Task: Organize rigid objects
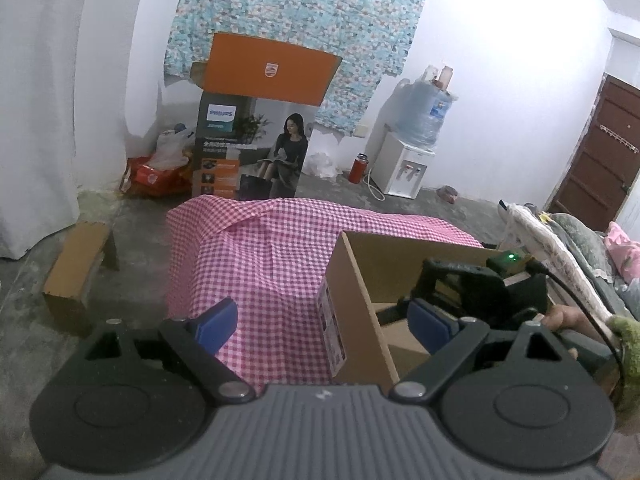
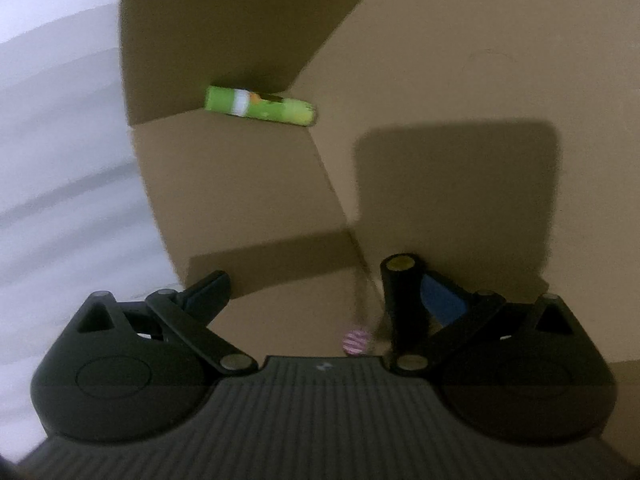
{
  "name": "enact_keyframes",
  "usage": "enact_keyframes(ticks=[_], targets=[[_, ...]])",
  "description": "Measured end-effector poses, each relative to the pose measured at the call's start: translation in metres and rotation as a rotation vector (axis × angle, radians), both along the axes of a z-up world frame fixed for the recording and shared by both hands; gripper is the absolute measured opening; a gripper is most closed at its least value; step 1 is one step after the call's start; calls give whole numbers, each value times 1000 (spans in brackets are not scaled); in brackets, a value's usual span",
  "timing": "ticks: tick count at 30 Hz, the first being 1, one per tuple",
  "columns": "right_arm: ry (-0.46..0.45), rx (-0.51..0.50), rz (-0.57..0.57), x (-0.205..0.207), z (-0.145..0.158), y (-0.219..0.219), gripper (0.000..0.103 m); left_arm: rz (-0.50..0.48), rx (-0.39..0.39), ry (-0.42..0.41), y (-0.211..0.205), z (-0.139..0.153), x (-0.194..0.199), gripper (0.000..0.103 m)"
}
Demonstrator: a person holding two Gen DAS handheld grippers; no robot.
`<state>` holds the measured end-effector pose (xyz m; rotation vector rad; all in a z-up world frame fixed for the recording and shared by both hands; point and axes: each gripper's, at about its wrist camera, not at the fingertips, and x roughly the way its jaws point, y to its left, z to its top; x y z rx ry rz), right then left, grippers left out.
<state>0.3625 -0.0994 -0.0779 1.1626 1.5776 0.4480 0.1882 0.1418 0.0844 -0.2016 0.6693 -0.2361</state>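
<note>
A white wall (image 1: 500, 60) fills the back of the room, with a blue flowered cloth (image 1: 304, 28) hung on it. In front of that stands a tall printed carton (image 1: 252, 148) with an orange flap (image 1: 272, 68) raised; both the flap's badge and the blue panel on the carton's face read "PHILIPS", and the smaller lines under it are too fine to read. To its right is a white water dispenser (image 1: 404, 168) carrying a big blue bottle (image 1: 424, 112), with a red flask (image 1: 358, 168) on the floor beside it. A brown door (image 1: 600, 148) is at the far right.

Nearer, a surface covered by a pink checked cloth (image 1: 256, 264) holds an open cardboard box (image 1: 360, 292); a printed label on the box's outer side is unreadable. A smaller plain cardboard box (image 1: 76, 272) lies on the floor to the left.

The left gripper (image 1: 324, 320) hovers over the cloth and the box's near corner, jaws spread wide with nothing between them. The right gripper (image 2: 332, 292) is inside the box; it is also wide, and a black cylinder with a yellowish end (image 2: 402, 300) stands just beside its right pad, though whether the two touch I cannot tell. A small green packet (image 2: 260, 108) with a white band lies in the far corner of the box floor; its print is blurred.
</note>
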Motion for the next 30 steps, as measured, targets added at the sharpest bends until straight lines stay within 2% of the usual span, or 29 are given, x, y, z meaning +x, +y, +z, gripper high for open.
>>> enact_keyframes(ticks=[6,13,17,22,26,30], targets=[[-55,76,-71,-8,19,-12,102,3,-10,-5,2,4,-10,94],[-153,83,-106,-33,52,-19,102,4,-18,-30,-2,14,-34,95],[-284,80,-77,-58,89,-41,102,-3,-32,-56,-6,23,-54,95],[-523,51,-34,-118,150,-67,102,-32,-74,-99,-12,32,-81,96],[-742,-104,-14,-184,198,-96,102,-79,-93,-111,-25,33,-106,96],[-915,-394,-25,-251,218,-110,102,-144,-69,-110,-47,25,-130,96]])
